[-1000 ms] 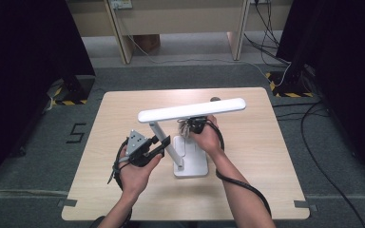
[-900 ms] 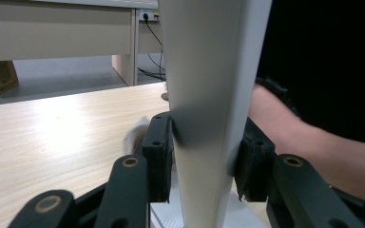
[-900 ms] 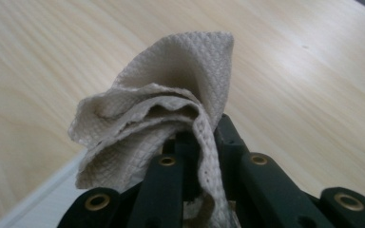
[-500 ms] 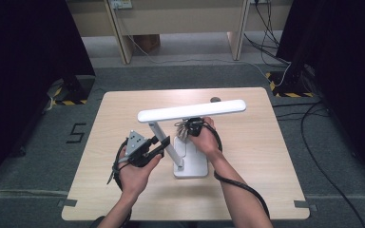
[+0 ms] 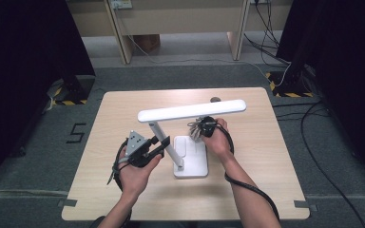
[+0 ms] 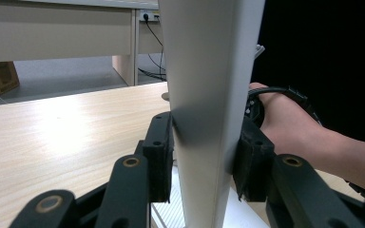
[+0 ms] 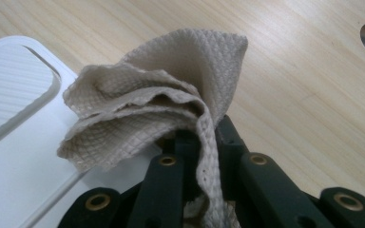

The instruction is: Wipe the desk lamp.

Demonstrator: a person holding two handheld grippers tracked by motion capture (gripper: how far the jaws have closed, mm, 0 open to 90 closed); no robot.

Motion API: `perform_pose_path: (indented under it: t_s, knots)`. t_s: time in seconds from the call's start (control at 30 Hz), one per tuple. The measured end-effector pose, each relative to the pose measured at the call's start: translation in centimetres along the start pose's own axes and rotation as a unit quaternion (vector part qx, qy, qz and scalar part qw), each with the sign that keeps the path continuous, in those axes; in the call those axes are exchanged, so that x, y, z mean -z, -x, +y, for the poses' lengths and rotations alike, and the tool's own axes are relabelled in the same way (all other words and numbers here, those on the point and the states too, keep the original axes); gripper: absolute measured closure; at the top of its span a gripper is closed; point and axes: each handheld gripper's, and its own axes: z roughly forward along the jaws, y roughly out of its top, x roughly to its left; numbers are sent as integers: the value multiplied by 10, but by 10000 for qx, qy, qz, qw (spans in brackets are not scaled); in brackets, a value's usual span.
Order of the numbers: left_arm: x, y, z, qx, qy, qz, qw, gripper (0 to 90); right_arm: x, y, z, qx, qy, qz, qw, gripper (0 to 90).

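Cloth is soft in your right hand-held gripper, pinched at its bunched end, while the left hand-held gripper clamps the stiff lamp post.

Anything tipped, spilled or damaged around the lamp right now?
Nothing stands out. The lamp stands upright on its base, its post clamped in the left tool. The right tool pinches a bunched beige cloth above the base. The table shows no spills.

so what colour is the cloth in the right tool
Beige, with a fine waffle weave; the cloth shows best in the right gripper view.
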Motion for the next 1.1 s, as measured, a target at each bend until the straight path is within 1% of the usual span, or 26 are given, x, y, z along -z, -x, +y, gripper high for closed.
perform_pose_path:
  t_s: [0.2,0.4,0.47,0.57,0.6,0.63,0.73,0.83,0.93,1.0,1.1]
  knots:
    - [0,0,0,-9,-2,2,10000,628,0,4,-5,-84,-83,-26,9999,839]
    - [1,-1,0,6,-2,-15,10000,626,1,5,-6,-51,-86,-39,9999,838]
    - [1,-1,0,-10,7,-33,10000,622,4,6,-7,-111,-46,-59,9999,836]
    - [0,-2,0,-72,25,-84,9999,611,11,8,-9,-207,105,-118,9997,832]
    - [1,-2,0,-73,27,-100,9999,607,13,9,-10,-226,108,-147,9996,832]
    - [1,-2,1,-84,33,-117,9999,601,15,11,-12,-215,112,-175,9996,832]
    - [3,-2,0,-141,31,-154,9998,582,23,18,-18,-364,155,-279,9988,831]
    - [5,-4,-1,-223,19,-266,9994,548,32,25,-24,-444,205,-375,9981,830]
    - [8,-4,-4,-440,-45,-470,9979,487,42,33,-32,-549,239,-502,9969,825]
    - [11,-5,-7,-533,-102,-578,9968,455,48,38,-39,-623,247,-582,9961,822]
    - [18,-9,-14,-569,-196,-638,9961,424,56,45,-54,-714,241,-671,9949,821]
